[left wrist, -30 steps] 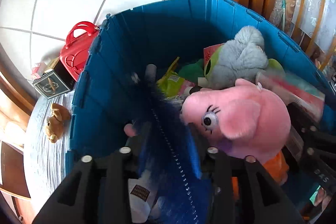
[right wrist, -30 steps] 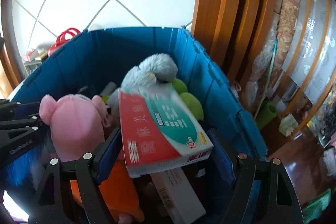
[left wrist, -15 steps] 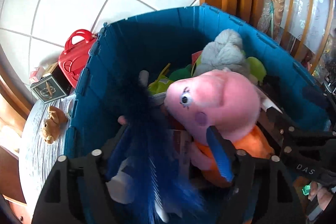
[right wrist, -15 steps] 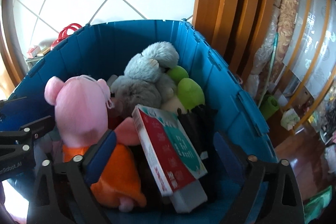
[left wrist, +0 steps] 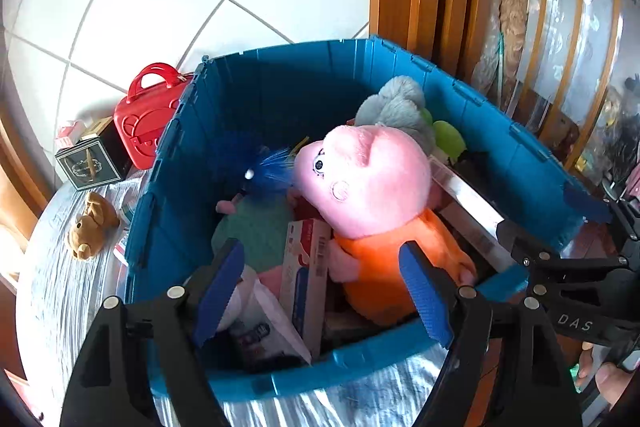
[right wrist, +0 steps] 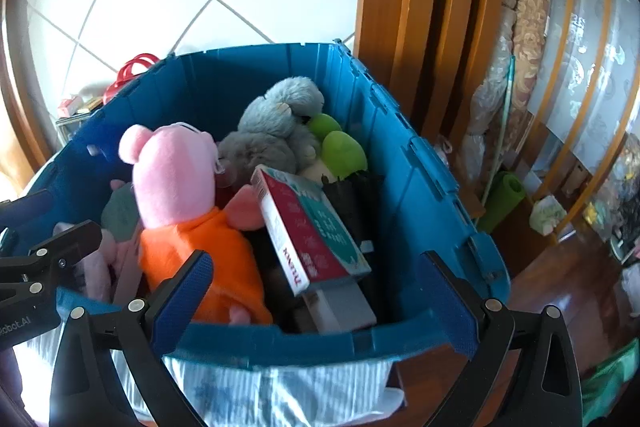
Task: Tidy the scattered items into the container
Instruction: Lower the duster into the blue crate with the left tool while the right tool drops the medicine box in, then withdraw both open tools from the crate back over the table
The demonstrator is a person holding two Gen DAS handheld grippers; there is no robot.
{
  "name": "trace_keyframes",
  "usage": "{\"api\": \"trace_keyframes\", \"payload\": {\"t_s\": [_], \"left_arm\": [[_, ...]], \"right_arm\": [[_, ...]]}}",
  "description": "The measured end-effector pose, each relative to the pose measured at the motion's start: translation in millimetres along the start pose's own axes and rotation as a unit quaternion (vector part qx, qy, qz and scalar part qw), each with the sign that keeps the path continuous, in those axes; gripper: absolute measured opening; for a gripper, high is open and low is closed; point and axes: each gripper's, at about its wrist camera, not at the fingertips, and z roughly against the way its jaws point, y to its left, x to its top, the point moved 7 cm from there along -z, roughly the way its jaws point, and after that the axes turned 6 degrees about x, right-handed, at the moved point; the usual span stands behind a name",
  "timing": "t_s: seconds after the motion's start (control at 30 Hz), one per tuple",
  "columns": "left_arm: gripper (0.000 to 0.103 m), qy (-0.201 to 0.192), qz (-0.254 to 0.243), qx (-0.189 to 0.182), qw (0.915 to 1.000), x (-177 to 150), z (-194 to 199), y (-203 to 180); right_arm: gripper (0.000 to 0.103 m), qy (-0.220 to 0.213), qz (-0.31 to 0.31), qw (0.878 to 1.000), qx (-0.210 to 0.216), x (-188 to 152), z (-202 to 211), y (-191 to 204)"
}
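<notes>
White wall tiles and a wooden door frame back your left wrist view, where the blue container (left wrist: 280,99) sits on a striped worktop (left wrist: 56,291). Your left gripper (left wrist: 320,287) is opening above the near rim with nothing between its pads. Inside, the pink pig plush (left wrist: 368,183) lies with its head toward the far wall, beside a blue feathery toy (left wrist: 268,171). A small brown bear (left wrist: 90,227) and red case (left wrist: 150,115) remain outside.

From your right wrist, the right gripper (right wrist: 316,299) is opening, empty; the red-and-teal box (right wrist: 312,231) lies in the container, its long axis running from near rim to far wall
</notes>
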Motion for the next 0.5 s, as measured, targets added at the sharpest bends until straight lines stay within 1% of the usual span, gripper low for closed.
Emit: {"api": "trace_keyframes", "payload": {"t_s": [0.1,0.23,0.5], "left_arm": [[0.079,-0.006,0.000,-0.006,1.0000,-6.2,9.8,-3.8],[0.080,-0.014,-0.008,-0.003,0.9999,-11.4,20.6,-7.5],[0.080,-0.018,-0.010,-0.011,0.9997,-15.4,29.7,-13.4]], "right_arm": [[0.103,-0.005,-0.003,1.000,0.000,-6.2,10.4,-1.0],[0.103,-0.006,-0.007,1.000,-0.004,-13.3,20.2,-4.8],[0.103,-0.006,-0.017,1.000,-0.012,-20.8,30.5,-12.0]]}}
